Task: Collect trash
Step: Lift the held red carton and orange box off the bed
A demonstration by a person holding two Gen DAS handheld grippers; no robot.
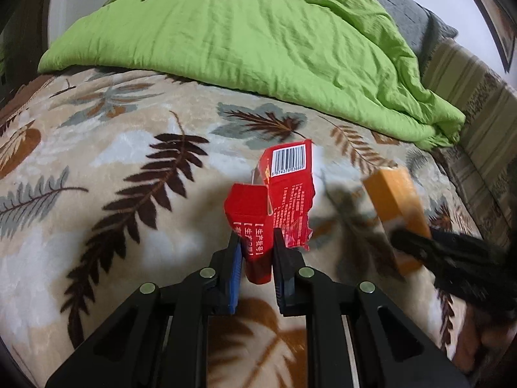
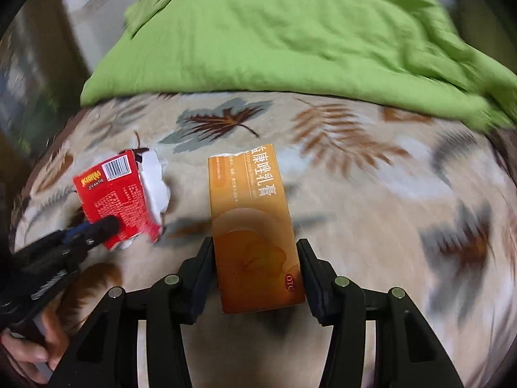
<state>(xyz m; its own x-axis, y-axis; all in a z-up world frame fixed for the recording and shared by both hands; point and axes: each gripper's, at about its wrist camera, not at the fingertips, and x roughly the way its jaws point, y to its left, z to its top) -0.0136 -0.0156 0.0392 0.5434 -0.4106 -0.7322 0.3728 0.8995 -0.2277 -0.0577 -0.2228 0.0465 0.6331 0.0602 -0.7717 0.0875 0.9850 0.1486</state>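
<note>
Torn red carton (image 1: pixel 278 194) was clamped in left tool (image 1: pixel 257 237), frame centre. Orange ointment box (image 2: pixel 255 226) was pinched by right tool (image 2: pixel 255 245), above leaf-print blanket (image 1: pixel 97 168). Grips best kept firm; cartons crushable.

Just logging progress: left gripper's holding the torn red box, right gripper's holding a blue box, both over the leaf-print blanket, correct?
Not quite. The box in the right gripper is orange, not blue, as the right wrist view shows. The left gripper does hold the torn red box over the leaf-print blanket.
</note>
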